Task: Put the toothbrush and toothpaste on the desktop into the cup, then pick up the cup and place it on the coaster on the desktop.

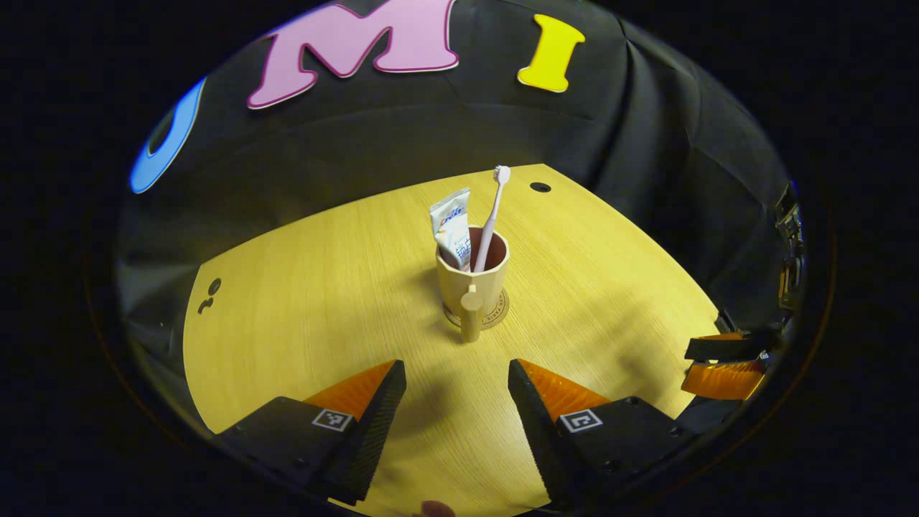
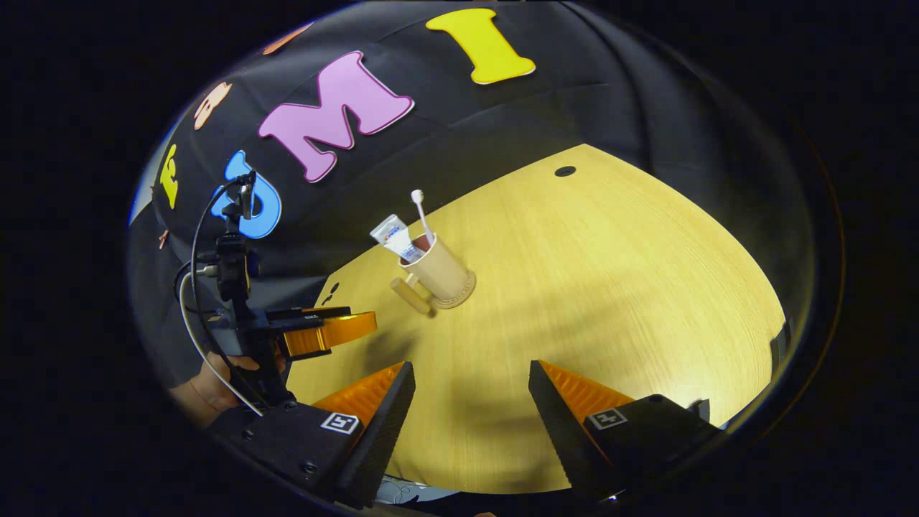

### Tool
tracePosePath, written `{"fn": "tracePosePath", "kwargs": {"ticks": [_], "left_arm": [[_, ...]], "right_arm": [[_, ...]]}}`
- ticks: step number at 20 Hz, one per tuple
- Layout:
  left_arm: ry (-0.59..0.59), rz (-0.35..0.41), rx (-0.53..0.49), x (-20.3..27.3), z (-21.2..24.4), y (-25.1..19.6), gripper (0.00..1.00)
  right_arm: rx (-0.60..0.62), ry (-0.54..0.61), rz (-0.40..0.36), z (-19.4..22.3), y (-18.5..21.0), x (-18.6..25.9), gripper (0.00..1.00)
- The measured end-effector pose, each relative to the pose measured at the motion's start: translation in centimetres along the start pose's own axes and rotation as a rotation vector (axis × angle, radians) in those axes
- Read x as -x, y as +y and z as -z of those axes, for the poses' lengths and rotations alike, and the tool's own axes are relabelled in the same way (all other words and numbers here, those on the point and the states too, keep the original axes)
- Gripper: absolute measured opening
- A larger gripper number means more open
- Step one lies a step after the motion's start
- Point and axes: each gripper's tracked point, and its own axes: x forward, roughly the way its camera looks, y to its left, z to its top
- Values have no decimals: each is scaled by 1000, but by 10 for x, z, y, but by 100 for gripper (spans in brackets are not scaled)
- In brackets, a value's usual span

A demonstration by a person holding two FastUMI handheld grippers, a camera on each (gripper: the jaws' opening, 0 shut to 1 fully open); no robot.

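A beige cup [image 1: 472, 276] with a handle toward me stands on a round coaster [image 1: 499, 310] near the middle of the wooden desktop [image 1: 323, 287]. Inside it lean a white toothpaste tube [image 1: 452, 226] and a pale pink toothbrush [image 1: 492, 215], head up. My left gripper [image 1: 457, 373] is open, a short way in front of the cup, with nothing between its fingers. In the right gripper view the cup [image 2: 439, 273] sits on the coaster [image 2: 463, 294], holding the toothpaste tube [image 2: 398, 238] and toothbrush [image 2: 422, 215]. My right gripper [image 2: 472, 377] is open and well back from it.
The right gripper's fingers [image 1: 725, 362] show at the right edge of the left gripper view. The left gripper [image 2: 327, 330], held by a hand [image 2: 215, 388] with a trailing cable, shows at the left of the right gripper view. Small dark holes [image 1: 540, 187] mark the desktop's far side.
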Motion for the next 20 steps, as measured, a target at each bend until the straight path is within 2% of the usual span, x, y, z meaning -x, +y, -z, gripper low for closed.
{"fn": "tracePosePath", "kwargs": {"ticks": [5, 10, 20], "left_arm": [[-19, 3, 85, 41, 24, 3, 89], [-32, -4, 120, 71, 49, 13, 90], [-43, -12, 209, 103, 90, 36, 92]], "right_arm": [[44, 14, -19, 6, 27, 3, 98], [92, 23, -36, 11, 48, 5, 98], [140, 42, -69, 22, 81, 3, 98]]}}
